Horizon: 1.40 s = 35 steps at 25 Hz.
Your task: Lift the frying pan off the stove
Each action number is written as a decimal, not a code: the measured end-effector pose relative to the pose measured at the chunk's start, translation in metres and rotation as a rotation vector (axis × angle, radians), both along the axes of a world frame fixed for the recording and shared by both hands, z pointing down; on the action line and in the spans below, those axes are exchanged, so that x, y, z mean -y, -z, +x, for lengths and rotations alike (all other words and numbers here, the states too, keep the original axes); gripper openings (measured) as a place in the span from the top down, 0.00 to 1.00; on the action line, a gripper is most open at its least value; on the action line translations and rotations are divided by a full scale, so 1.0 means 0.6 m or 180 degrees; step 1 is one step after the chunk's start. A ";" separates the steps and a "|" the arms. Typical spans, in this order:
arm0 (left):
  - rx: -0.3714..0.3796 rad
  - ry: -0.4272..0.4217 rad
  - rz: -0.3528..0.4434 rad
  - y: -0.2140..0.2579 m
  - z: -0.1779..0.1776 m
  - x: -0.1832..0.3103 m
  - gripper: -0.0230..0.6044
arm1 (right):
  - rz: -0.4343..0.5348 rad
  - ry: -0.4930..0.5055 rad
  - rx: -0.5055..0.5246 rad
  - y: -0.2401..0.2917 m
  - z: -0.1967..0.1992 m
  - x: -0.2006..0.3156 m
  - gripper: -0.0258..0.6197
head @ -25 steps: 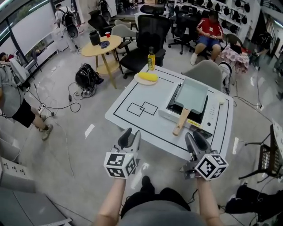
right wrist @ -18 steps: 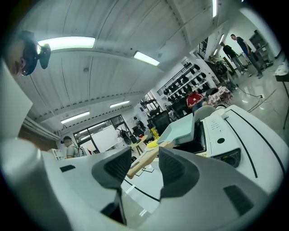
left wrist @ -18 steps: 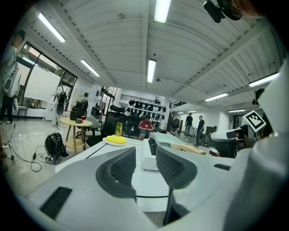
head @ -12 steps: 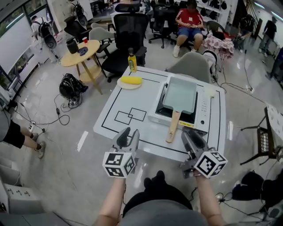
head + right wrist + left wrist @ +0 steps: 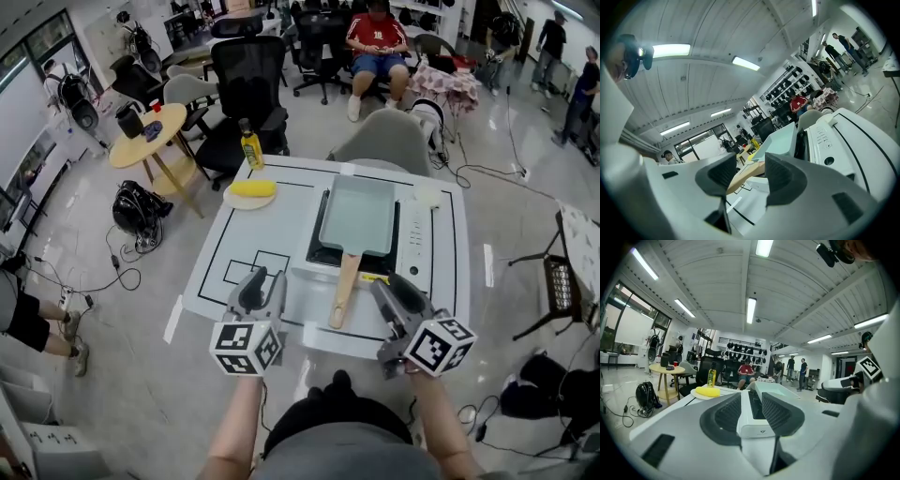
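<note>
While pale-green rectangular frying pan (image 5: 356,215) sits on white stove (image 5: 418,246), lift looks outstanding. Left gripper (image 5: 264,280) and right gripper (image 5: 392,287) gape empty, short of stove.

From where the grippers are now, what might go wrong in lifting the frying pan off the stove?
1. The open right gripper sits right of the wooden handle; approaching misaligned could knock it sideways.
2. Gripped by that long handle alone, the frying pan may droop and scrape the stove.
</note>
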<state>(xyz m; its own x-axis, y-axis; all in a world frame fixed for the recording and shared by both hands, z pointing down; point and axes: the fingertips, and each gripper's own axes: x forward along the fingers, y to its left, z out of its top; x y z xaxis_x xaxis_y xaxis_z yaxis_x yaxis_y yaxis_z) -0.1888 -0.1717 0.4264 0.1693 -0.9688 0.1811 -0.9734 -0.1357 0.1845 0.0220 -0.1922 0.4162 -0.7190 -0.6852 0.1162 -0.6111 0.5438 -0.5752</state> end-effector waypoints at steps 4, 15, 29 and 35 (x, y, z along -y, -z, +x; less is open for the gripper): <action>-0.0080 -0.0077 -0.0004 0.011 0.017 0.024 0.76 | -0.0014 0.0017 0.0073 0.004 0.013 0.006 0.67; -0.0338 -0.0818 -0.0223 0.000 0.069 0.109 0.74 | -0.0063 -0.0382 0.0077 -0.002 0.022 0.014 0.67; -0.2286 -0.2136 -0.1526 -0.053 0.169 0.107 0.63 | -0.0094 -0.1147 0.0041 -0.005 0.026 -0.001 0.67; -0.2837 -0.2290 -0.2091 -0.079 0.202 0.103 0.62 | -0.0129 -0.1267 0.0059 -0.004 0.026 -0.016 0.67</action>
